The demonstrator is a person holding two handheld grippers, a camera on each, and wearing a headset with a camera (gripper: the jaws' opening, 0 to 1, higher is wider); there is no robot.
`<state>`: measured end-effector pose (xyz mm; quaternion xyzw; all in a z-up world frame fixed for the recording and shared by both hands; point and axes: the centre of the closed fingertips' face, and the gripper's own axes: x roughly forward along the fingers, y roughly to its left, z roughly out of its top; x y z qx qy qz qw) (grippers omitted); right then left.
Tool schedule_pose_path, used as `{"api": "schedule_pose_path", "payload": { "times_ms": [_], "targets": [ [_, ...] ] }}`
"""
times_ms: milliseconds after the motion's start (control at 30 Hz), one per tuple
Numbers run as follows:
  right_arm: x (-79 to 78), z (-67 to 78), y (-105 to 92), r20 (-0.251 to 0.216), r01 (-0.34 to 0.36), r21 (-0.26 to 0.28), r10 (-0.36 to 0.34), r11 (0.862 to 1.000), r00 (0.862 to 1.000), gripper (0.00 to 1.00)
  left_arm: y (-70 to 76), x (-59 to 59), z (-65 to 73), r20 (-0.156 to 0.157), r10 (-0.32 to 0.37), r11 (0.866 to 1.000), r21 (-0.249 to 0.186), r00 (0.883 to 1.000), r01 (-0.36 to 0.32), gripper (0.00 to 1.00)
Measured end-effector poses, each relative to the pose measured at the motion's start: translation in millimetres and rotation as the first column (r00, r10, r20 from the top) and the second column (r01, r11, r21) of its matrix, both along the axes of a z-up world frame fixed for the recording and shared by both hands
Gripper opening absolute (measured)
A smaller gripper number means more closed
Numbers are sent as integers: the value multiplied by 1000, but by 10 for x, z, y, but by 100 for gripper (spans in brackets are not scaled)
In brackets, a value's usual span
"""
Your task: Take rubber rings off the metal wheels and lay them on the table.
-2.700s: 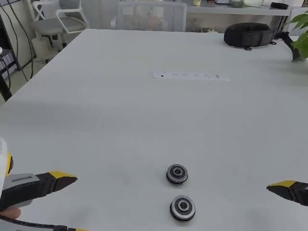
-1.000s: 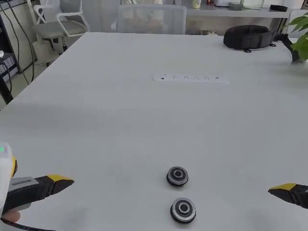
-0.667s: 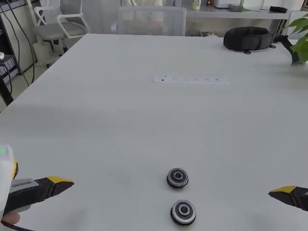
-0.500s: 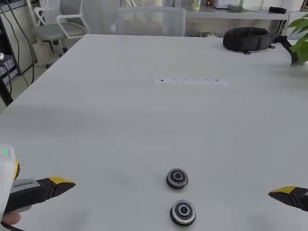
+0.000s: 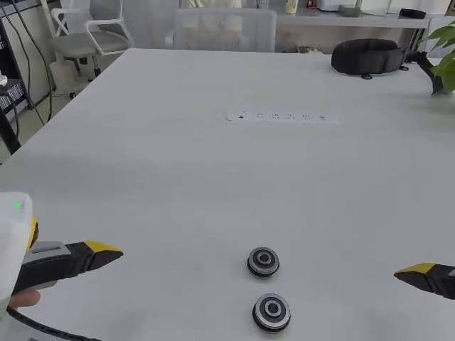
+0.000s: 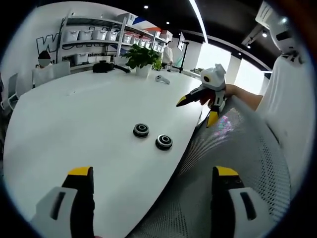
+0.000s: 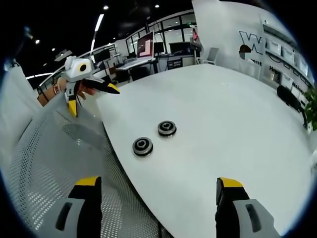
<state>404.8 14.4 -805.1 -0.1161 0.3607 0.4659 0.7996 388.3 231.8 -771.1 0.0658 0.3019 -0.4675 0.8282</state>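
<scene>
Hovering wide open and empty, the left gripper (image 6: 152, 171) and right gripper (image 7: 159, 181) flank the far wheel (image 5: 263, 261) and near wheel (image 5: 271, 312), both well short of the power strip (image 5: 282, 116), with the rubber rings (image 5: 256, 312) seemingly still fitted and none yet removed.

Surface (image 5: 178, 177): smooth, matt, pale grey-white, faint sheen in places.
Far wheel (image 5: 263, 261), near wheel (image 5: 271, 311): bright glossy metal hubs, dull black rubber round the edge.
Left tongs (image 6: 152, 171), right tongs (image 7: 159, 182): matt black plastic jaws, yellow tips.
Mesh panel (image 6: 237, 144): grey, perforated, rough-looking.
</scene>
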Motion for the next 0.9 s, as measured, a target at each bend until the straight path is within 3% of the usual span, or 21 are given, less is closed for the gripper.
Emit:
{"api": "schedule_pose_path", "payload": {
  "times_ms": [367, 633, 767, 900],
  "targets": [
    [136, 181, 161, 55, -61, 3, 61, 998, 997, 93, -105, 235, 300, 96, -42, 999, 4, 994, 42, 98],
    [223, 317, 250, 95, -97, 7, 96, 995, 991, 91, -233, 340, 441, 165, -95, 995, 11, 982, 94, 95],
    [265, 351, 282, 109, -115, -1, 114, 993, 987, 91, -275, 417, 484, 180, -107, 994, 16, 978, 106, 94],
    [307, 398, 333, 129, -131, -5, 131, 991, 983, 89, -367, 508, 624, 212, -135, 991, 3, 968, 137, 93]
  ]
}}
